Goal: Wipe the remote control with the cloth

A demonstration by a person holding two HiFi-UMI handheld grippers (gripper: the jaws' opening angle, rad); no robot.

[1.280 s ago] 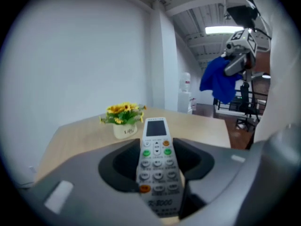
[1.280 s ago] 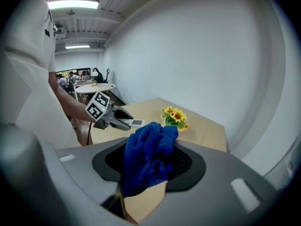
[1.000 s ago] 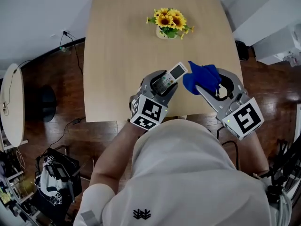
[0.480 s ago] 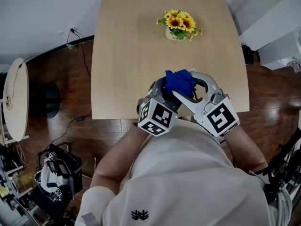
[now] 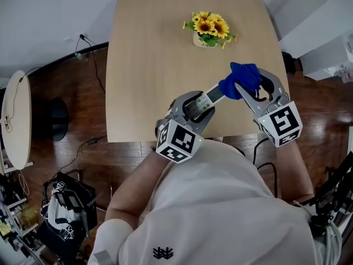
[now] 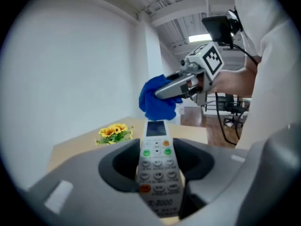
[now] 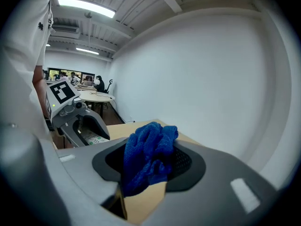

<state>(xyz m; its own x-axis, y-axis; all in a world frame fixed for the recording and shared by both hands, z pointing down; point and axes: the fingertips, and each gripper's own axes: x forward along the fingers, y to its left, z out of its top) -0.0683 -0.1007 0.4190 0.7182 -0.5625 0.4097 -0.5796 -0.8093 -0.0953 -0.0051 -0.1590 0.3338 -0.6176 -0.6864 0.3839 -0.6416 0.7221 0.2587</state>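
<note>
A white remote control with green and orange buttons is clamped in my left gripper, held above the table's near edge with its screen end pointing up and right. My right gripper is shut on a bunched blue cloth. In the head view the cloth sits at the remote's far tip, covering it. The left gripper view shows the cloth just beyond the screen end; whether it touches there I cannot tell.
The light wooden table carries a small pot of sunflowers at its far side. Dark wood floor surrounds the table. A round white table stands at the left, and a bag lies on the floor.
The right gripper with the cloth has slid from over the remote's body out to the upper right, to its tip. The remote's keypad shows again. The left gripper has barely shifted.
</note>
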